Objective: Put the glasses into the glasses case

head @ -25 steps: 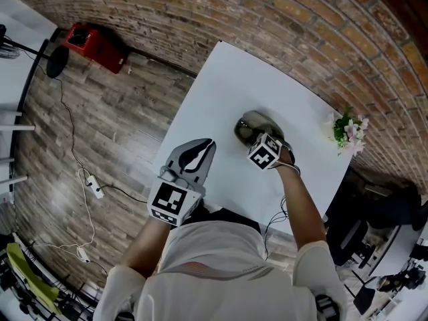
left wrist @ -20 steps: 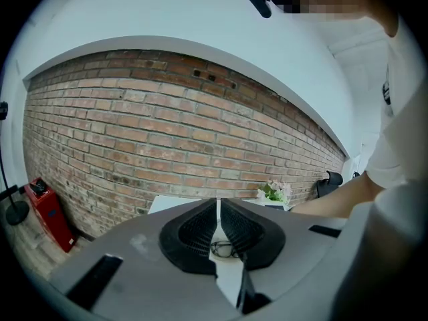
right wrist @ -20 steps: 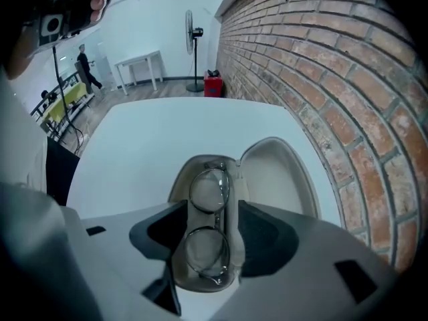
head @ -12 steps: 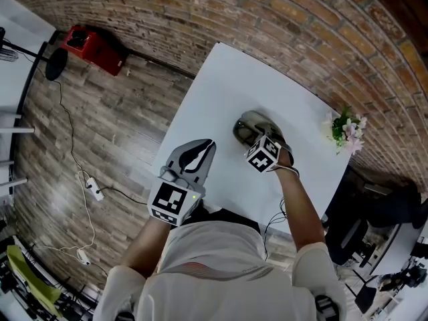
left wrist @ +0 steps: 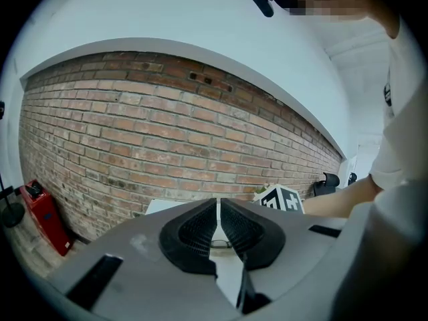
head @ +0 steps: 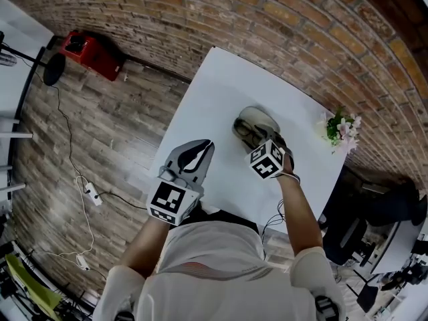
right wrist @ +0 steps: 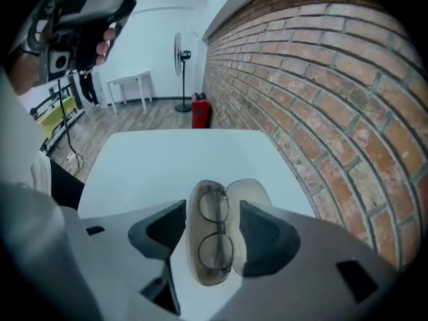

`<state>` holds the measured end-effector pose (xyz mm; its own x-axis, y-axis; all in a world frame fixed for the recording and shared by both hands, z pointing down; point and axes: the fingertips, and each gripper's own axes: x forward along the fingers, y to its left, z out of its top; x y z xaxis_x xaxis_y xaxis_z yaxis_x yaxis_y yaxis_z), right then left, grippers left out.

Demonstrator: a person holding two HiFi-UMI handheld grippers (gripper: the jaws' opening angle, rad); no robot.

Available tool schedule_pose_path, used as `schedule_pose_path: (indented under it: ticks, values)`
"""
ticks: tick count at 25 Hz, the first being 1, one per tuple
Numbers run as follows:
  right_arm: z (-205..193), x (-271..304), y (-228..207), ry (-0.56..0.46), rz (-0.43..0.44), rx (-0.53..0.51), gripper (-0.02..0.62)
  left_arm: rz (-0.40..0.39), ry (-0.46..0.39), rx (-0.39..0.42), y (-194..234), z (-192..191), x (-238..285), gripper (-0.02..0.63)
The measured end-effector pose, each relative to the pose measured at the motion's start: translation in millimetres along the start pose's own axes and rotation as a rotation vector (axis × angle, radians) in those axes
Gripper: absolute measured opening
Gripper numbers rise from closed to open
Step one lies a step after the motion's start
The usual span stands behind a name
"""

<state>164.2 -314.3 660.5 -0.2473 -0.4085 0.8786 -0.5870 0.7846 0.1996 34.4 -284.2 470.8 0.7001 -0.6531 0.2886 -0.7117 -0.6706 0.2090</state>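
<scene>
Head view: 1 white tabletop is seen, w/ 1 glasses case lying open on it and 1 pair of glasses laid inside its lower shell. 2 tongs are held, 1 per hand, each fitted w/ 1 black-and-white marker cube. 1 small flower bunch is set near the tabletop's right edge. 1 red box is seen on the wood-plank floor, by the brick wall.

Case: oval clamshell, pale beige, smooth inside, w/ the lid folded out to the right in the right gripper view. Glasses: thin dark wire frame, 2 round lenses, laid lengthwise in the shell. Tongs' pads: black, ribbed, set in grey moulded bodies.

Right tongs are held above the case and pointed steeply down, w/ the forearm stretched out over the tabletop. Its jaws are spread wide and are closing a little. Nothing is pressed by the pads; case & glasses are only seen below, through the gap.

Left tongs are held approx. level at the tabletop's near-left edge and aimed at the brick wall. Its jaws are brought together w/ only a hairline slit left, and nothing is gripped.
</scene>
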Motion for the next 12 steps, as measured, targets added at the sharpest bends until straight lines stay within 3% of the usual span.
schedule_pose_path:
  ticks: [5, 12]
  values:
    - [15.6, -47.2, -21.6, -0.148, -0.050, 0.161, 0.287, -0.023, -0.019, 0.017, -7.7, 12.5, 2.2, 0.028]
    - [33.4, -159.7, -60.8, -0.479, -0.196, 0.391, 0.214, -0.050, -0.073, 0.052, -20.1, 42.2, 9.3, 0.028]
